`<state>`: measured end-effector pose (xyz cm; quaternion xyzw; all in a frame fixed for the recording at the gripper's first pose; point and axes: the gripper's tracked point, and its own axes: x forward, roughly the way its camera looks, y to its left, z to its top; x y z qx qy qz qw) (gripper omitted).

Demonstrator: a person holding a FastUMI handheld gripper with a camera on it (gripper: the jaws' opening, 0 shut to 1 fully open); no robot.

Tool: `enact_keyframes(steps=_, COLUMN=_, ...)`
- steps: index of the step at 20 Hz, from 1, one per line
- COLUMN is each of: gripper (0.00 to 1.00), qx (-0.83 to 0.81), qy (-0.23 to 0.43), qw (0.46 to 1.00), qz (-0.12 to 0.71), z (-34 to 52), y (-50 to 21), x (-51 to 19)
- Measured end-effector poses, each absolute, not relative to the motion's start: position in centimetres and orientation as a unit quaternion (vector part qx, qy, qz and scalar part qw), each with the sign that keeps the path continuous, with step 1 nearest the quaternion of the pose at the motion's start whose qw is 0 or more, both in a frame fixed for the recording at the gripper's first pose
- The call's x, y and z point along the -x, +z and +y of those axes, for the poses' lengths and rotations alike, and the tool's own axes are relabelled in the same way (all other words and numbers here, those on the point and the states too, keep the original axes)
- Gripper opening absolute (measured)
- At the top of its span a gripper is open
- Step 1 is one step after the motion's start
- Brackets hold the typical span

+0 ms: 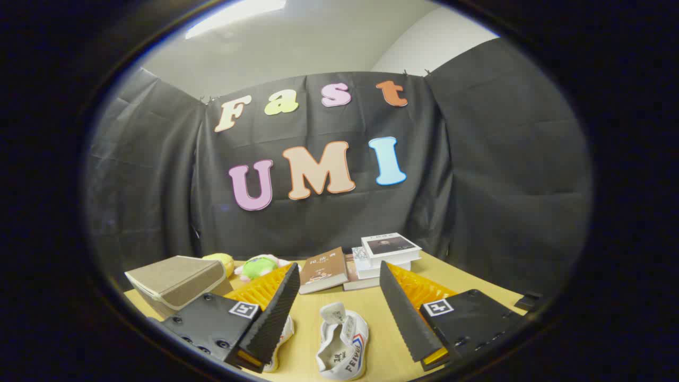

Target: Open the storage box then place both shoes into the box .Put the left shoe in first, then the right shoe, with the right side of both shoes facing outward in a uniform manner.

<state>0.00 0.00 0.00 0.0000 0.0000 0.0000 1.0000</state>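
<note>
Gripper (pixel 339 289) was wide open, nothing held; white shoe (pixel 343 342) lay on the table (pixel 382 313) in the gap between its fingers; second shoe (pixel 280 339) lay just left of that shoe, mostly hidden by the left finger; closed storage box (pixel 177 281) sat further left of the shoe, books (pixel 366 257) beyond it.

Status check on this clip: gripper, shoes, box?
Gripper open, holding nothing. White shoe on the table between the fingers; second shoe partly behind one finger. Storage box beyond it, lid shut. Books behind, clear of path.
</note>
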Motion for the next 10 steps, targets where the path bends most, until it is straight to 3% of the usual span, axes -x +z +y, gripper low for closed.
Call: enact_keyframes(steps=10, gripper=0.99, qx=0.006, qy=-0.013, qw=1.0, qz=-0.008, z=-0.69, y=0.75, x=0.06)
